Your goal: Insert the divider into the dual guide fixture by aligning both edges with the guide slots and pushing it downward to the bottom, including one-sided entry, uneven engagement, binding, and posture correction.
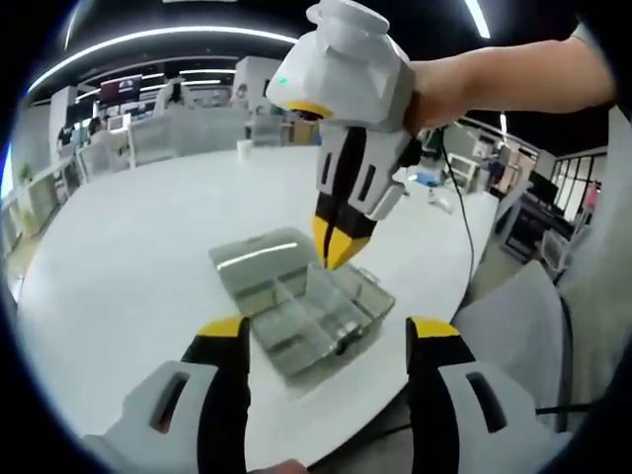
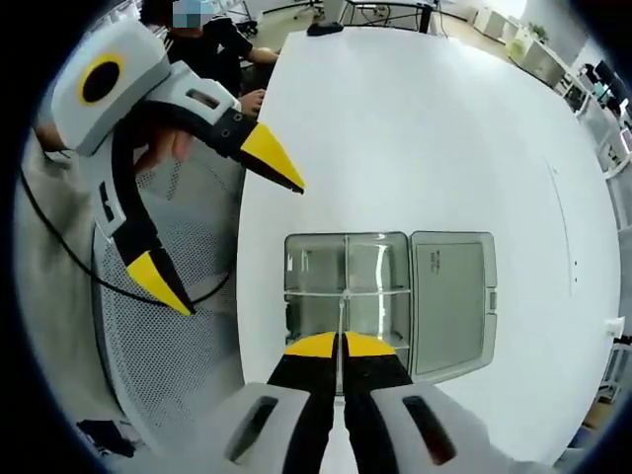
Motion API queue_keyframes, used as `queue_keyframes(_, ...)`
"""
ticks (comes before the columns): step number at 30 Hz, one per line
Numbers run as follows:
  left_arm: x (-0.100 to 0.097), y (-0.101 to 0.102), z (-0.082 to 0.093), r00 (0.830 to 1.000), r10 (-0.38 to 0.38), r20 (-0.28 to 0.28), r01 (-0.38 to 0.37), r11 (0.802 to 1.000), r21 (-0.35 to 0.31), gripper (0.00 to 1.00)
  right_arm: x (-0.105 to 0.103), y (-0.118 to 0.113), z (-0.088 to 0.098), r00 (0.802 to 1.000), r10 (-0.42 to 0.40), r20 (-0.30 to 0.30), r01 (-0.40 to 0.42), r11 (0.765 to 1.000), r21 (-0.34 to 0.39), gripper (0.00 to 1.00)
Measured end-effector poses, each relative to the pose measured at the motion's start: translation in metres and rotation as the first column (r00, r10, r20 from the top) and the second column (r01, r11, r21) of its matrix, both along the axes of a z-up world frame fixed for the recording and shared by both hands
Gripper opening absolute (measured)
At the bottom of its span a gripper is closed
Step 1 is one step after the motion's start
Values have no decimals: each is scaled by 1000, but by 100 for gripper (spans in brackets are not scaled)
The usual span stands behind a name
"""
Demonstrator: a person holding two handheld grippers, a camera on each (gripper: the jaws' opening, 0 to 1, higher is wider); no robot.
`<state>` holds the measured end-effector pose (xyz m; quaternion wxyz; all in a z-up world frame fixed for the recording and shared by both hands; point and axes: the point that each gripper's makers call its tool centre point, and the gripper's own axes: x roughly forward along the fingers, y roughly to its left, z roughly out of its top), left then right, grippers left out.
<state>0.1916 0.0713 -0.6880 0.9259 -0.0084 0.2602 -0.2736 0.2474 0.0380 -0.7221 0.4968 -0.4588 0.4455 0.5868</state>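
Observation:
A clear plastic compartment box (image 2: 316, 272) (image 1: 296, 321) lies on the white table (image 2: 415, 128) near its edge, its hinged lid (image 2: 452, 296) (image 1: 259, 259) folded flat beside it. My right gripper (image 2: 341, 344) hangs over the box, shut on a thin clear divider (image 2: 342, 314) seen edge-on, which reaches down to the box's middle cross wall. In the left gripper view that right gripper (image 1: 336, 247) comes down from above onto the box's far side. My left gripper (image 1: 326, 331) (image 2: 219, 219) stands open off the table edge beside the box, with nothing between its jaws.
A grey mesh chair (image 2: 178, 336) stands against the table edge under the left gripper, with a black cable (image 2: 69, 267) across it. A person (image 2: 222, 44) sits at the table's far end. Another grey chair (image 1: 513, 316) and desks (image 1: 148, 138) surround the table.

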Motion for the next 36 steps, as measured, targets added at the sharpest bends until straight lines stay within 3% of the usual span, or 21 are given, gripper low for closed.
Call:
queue_keyframes(19, 0, 4, -1, 1000, 5, -5, -5, 1000, -3, 62, 6, -3, -10, 1000, -7, 3, 8, 1000, -13, 0)
queue_keyframes(36, 1, 5, -3, 1000, 5, -8, -6, 1000, -4, 62, 6, -1, -6, 1000, -2, 12, 2, 1000, -17, 0)
